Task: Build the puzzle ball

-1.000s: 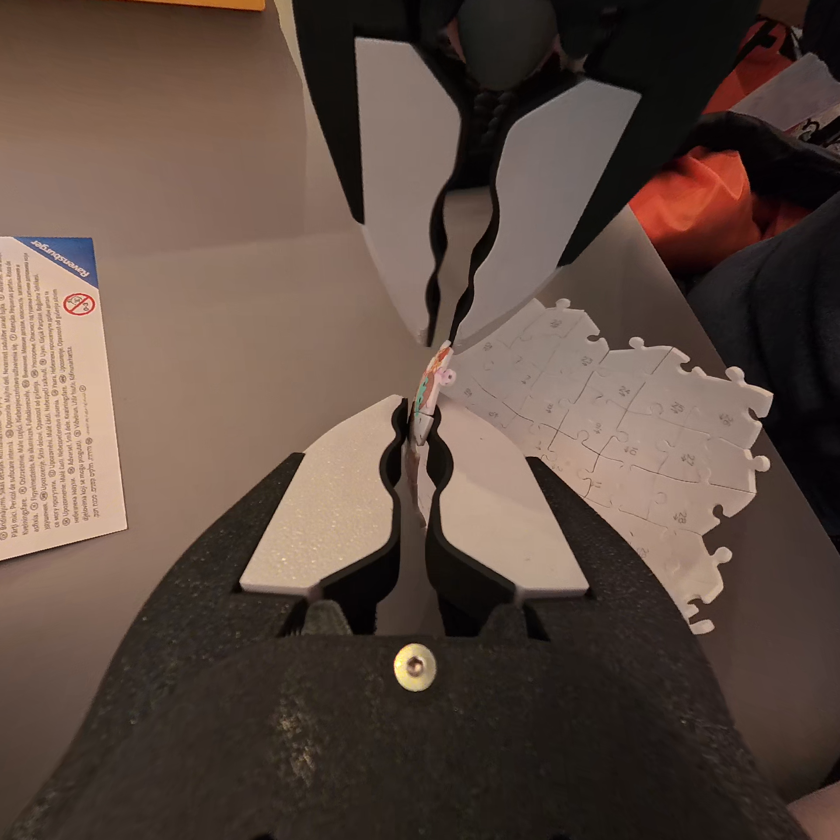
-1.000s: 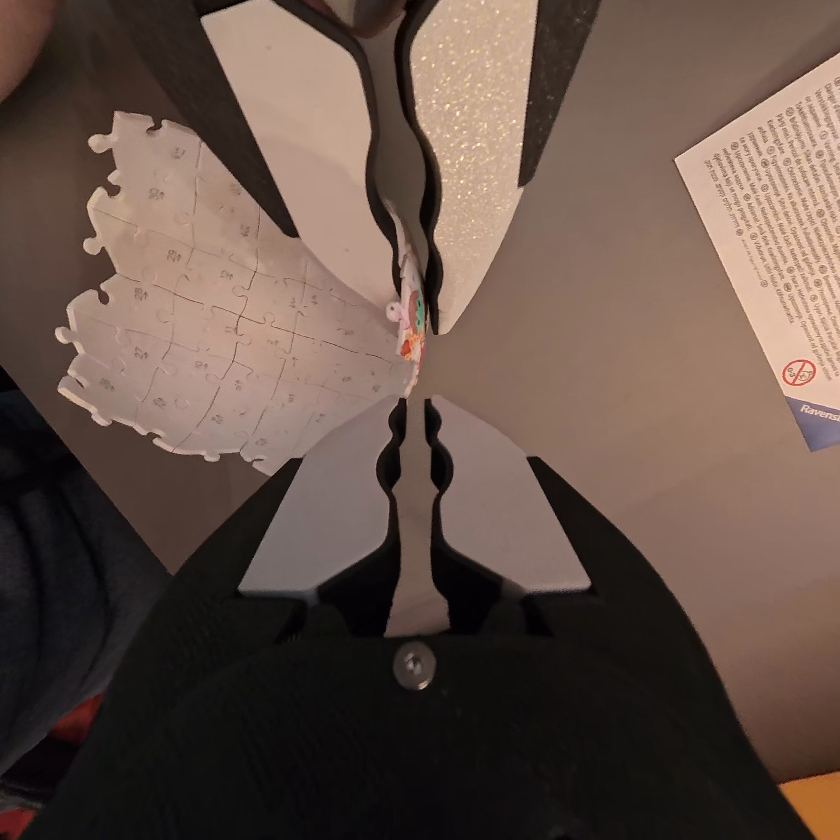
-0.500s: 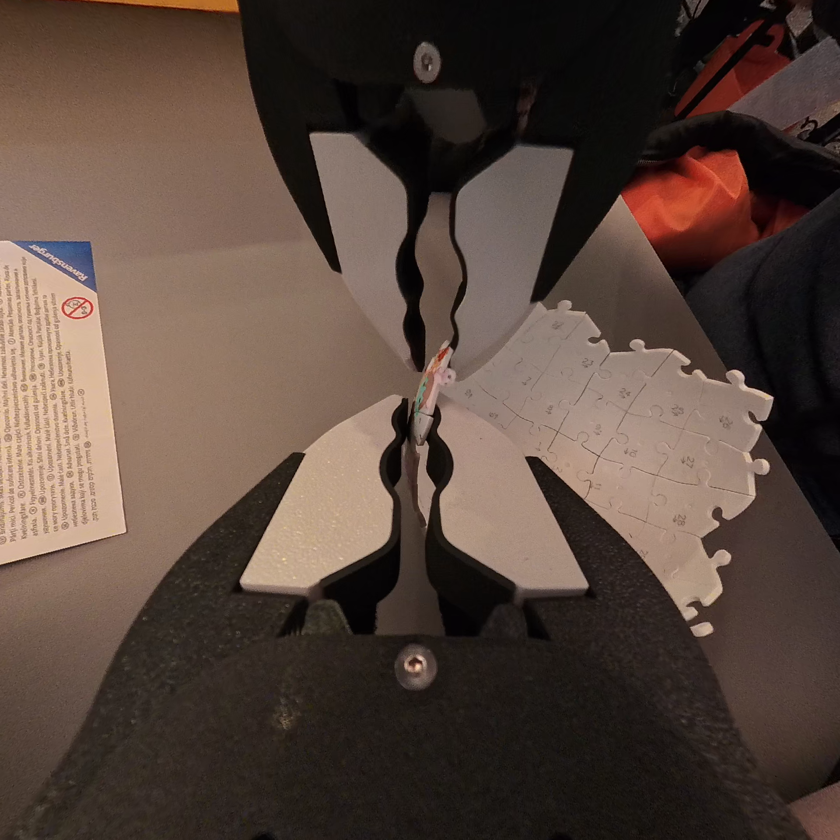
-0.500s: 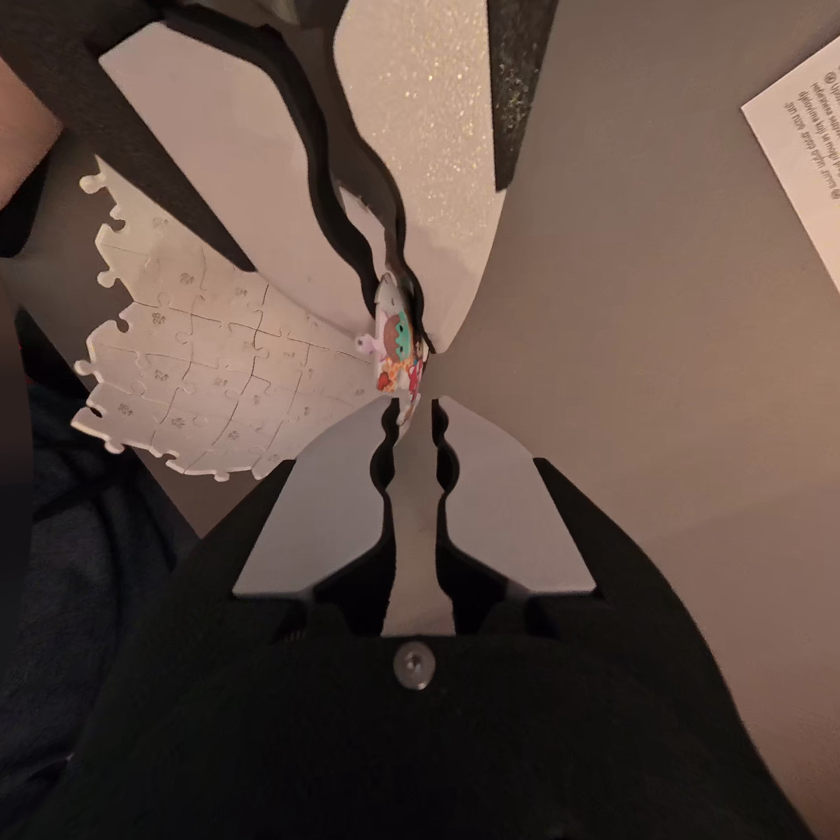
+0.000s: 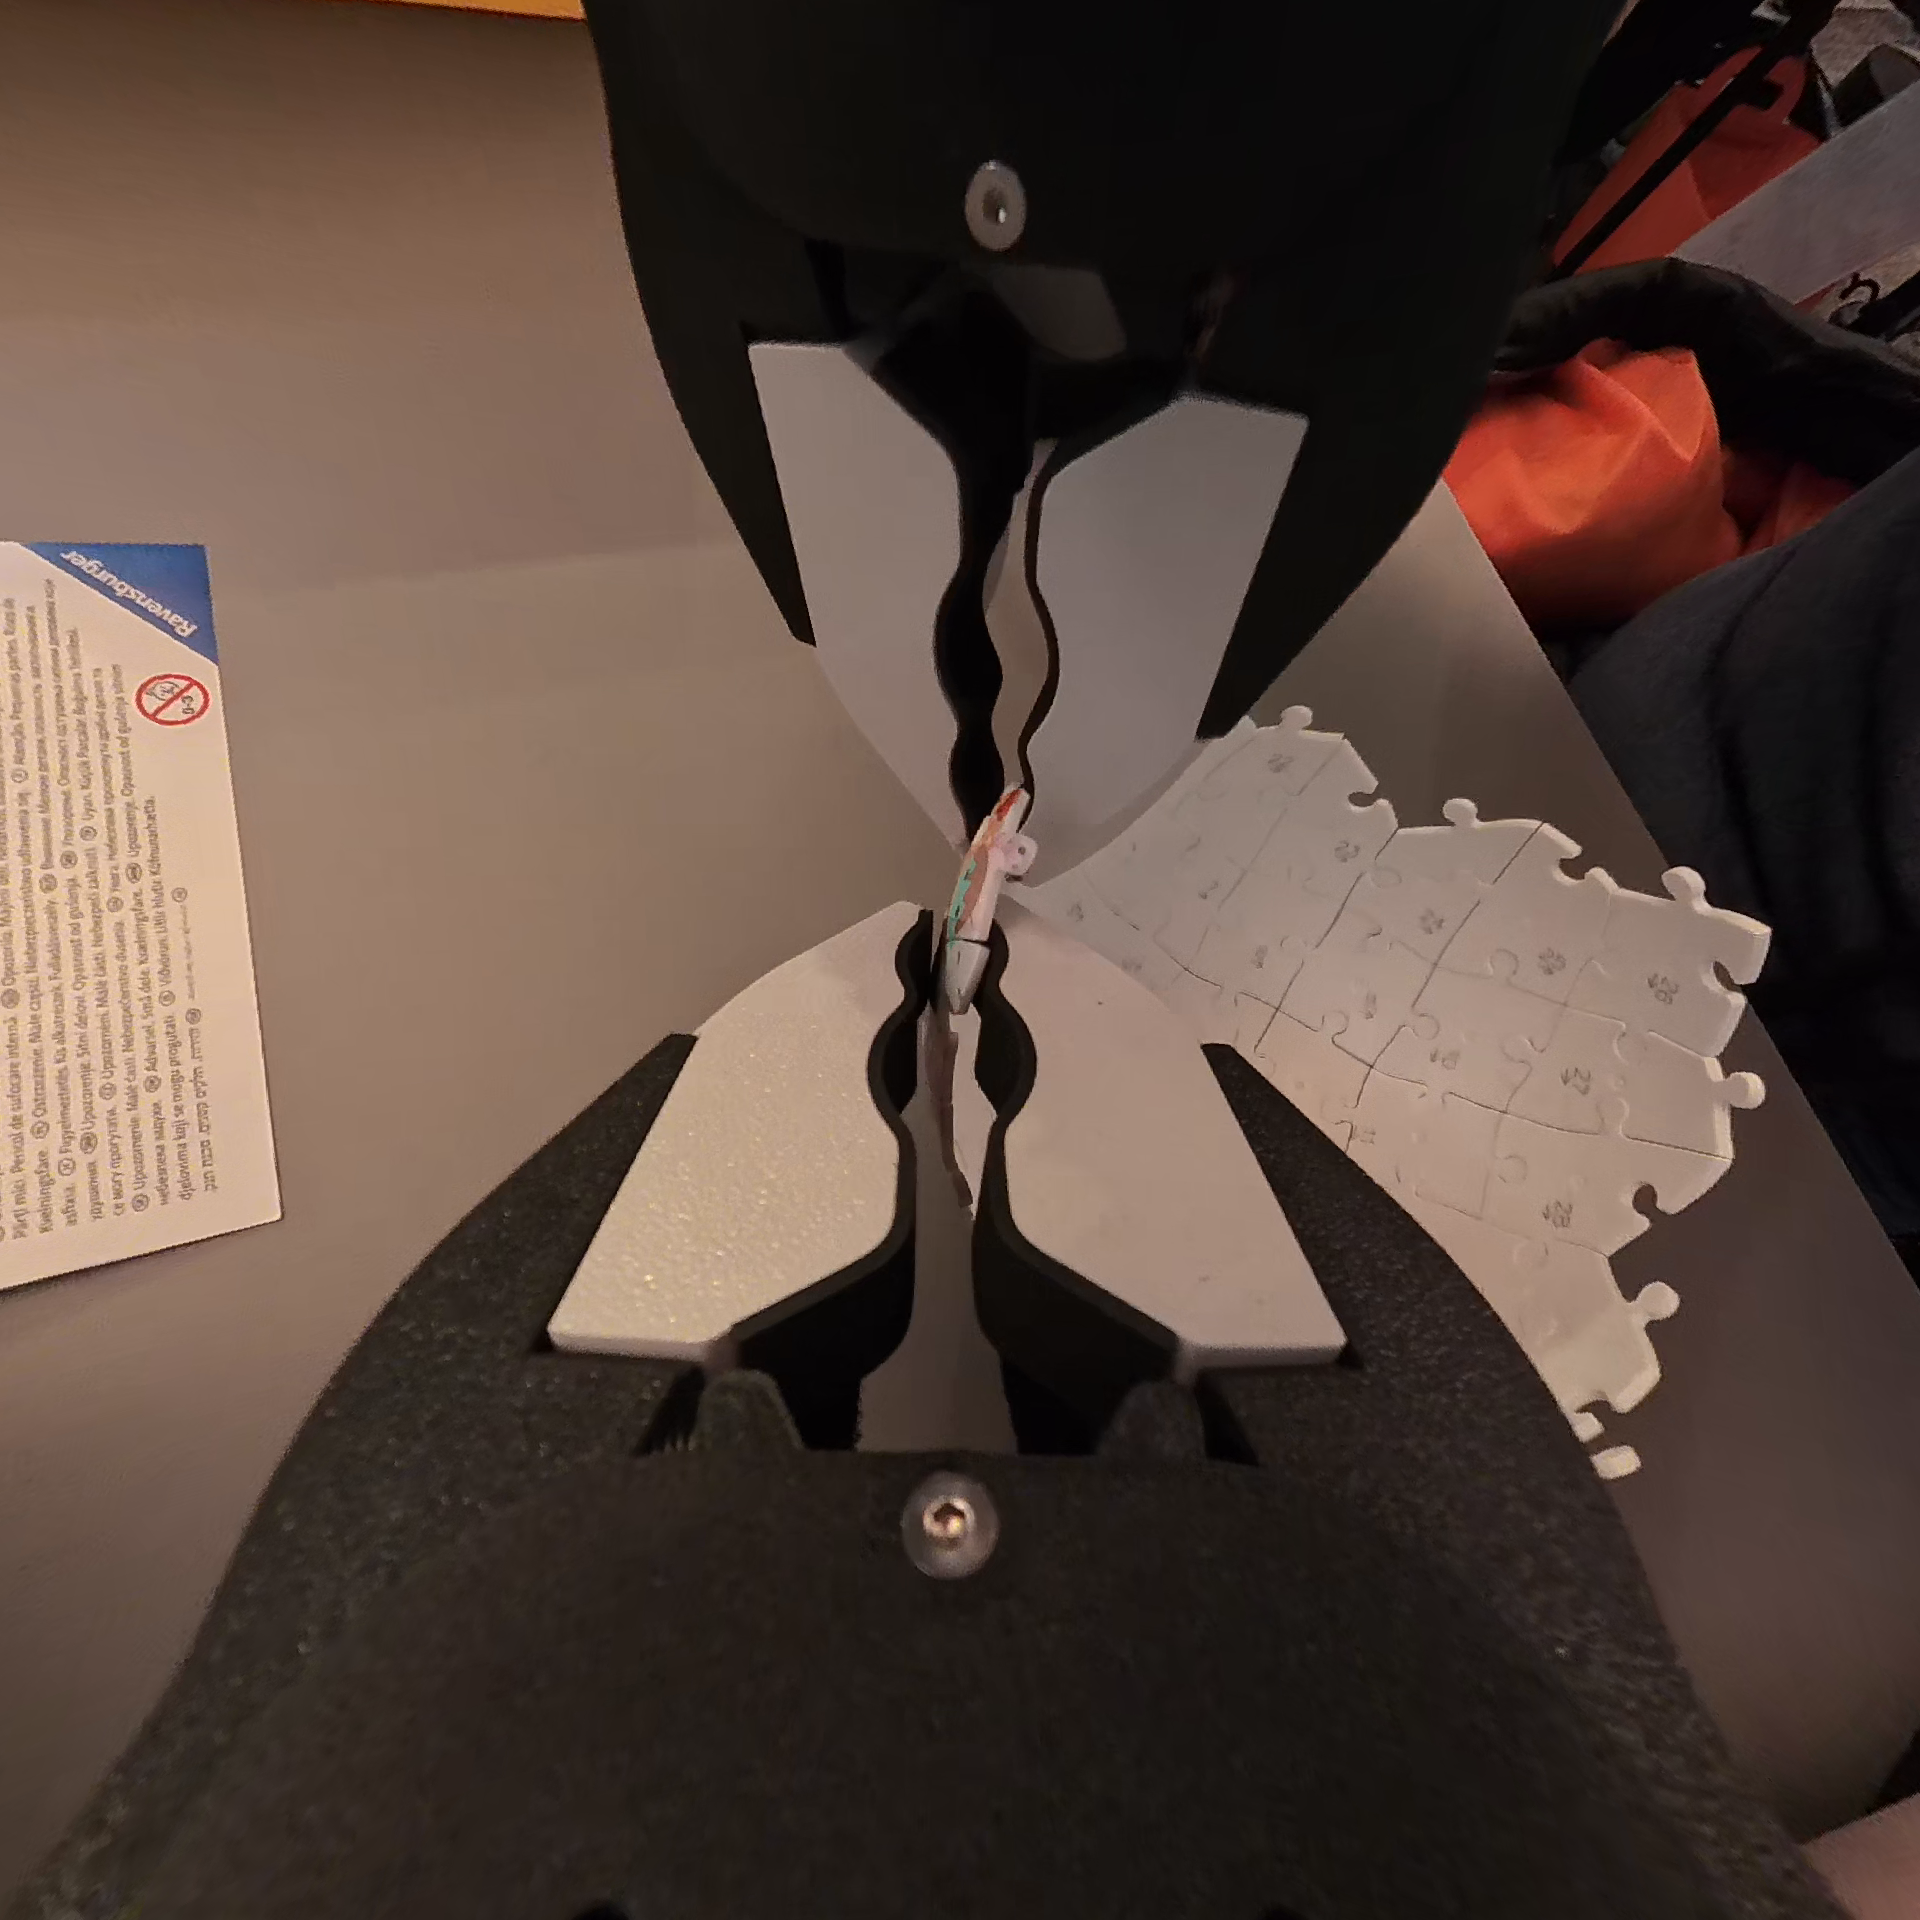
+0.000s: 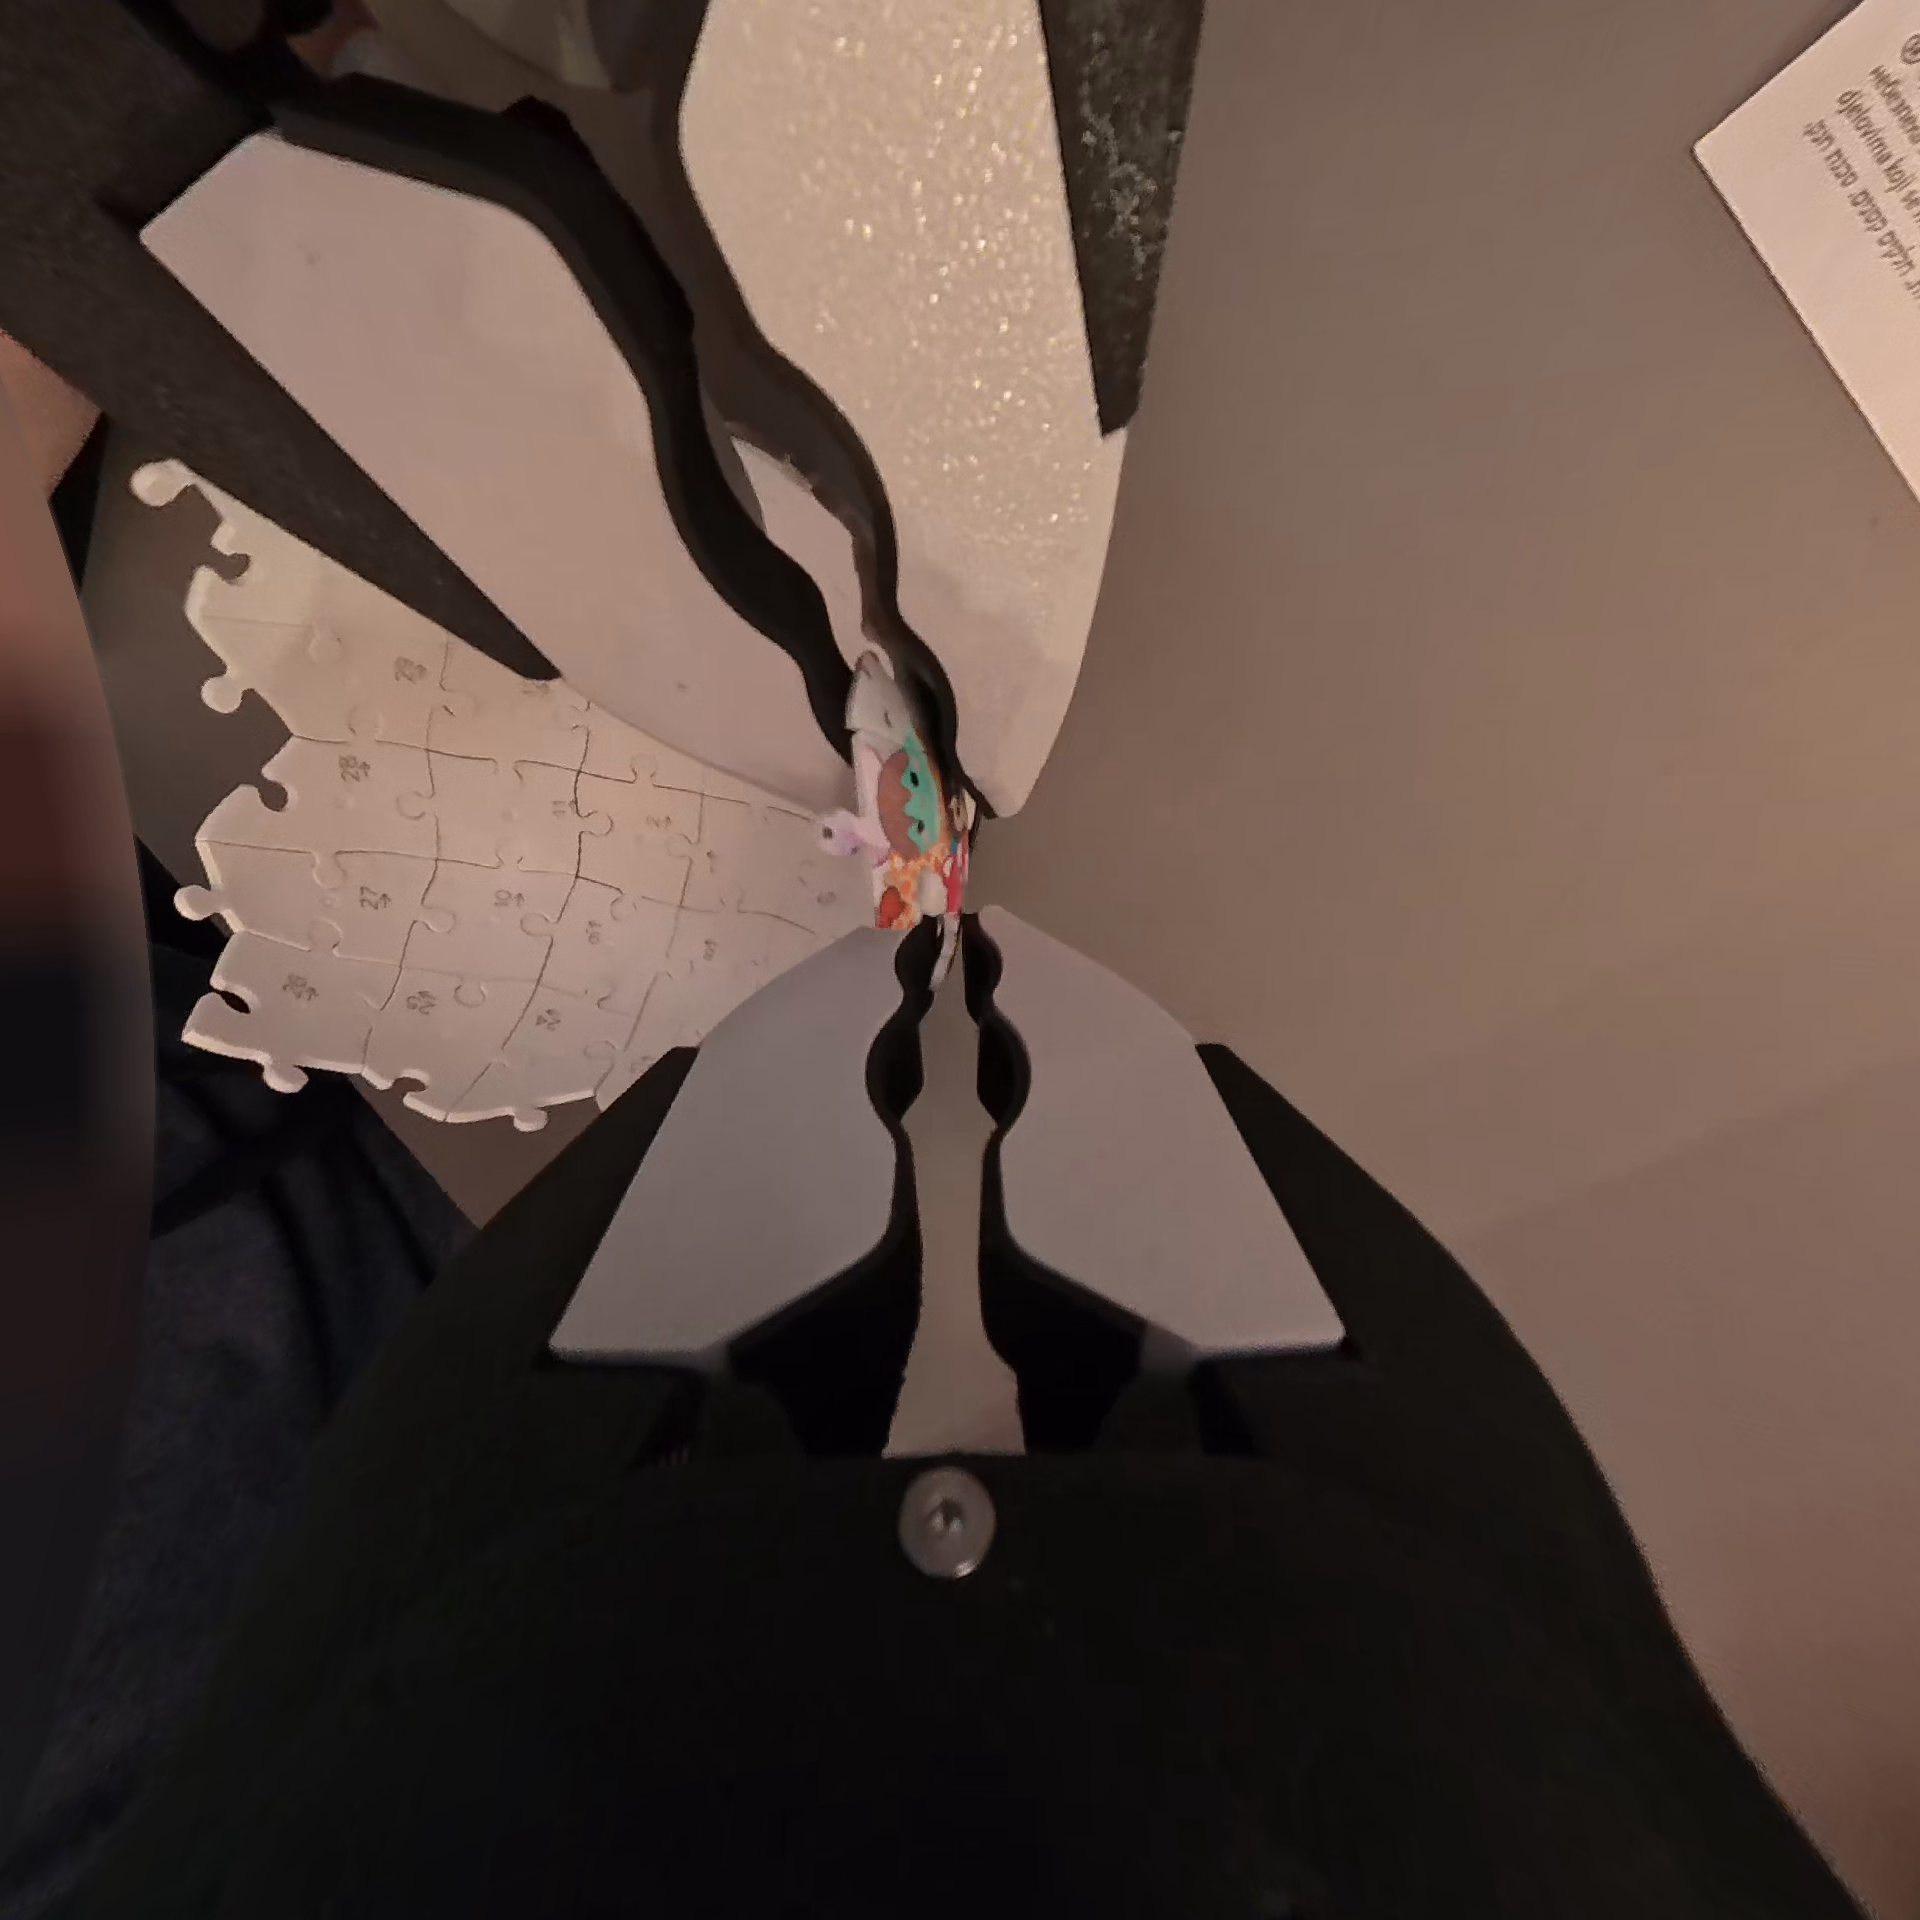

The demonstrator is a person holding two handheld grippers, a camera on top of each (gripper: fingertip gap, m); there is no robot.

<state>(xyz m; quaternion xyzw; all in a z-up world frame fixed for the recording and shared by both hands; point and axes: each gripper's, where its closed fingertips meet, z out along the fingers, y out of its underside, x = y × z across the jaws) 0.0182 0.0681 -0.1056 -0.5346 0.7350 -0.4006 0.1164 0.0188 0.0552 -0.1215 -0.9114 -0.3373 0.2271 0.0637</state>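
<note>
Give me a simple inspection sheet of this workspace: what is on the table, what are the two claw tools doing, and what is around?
Surface: grey table, bare apart from items below.
Job's things: curved puzzle section, blank numbered backs facing up, held off the table at its narrow end; colourful puzzle piece at that end.
Clutter: printed leaflet lying flat.
Grippers: left gripper shut on the section's narrow end; right gripper tip-to-tip with it, fingers closed on the colourful piece.
Cables: nothing seen.
Surroundings: orange fabric beyond the table edge; a person's dark clothing alongside.
</note>
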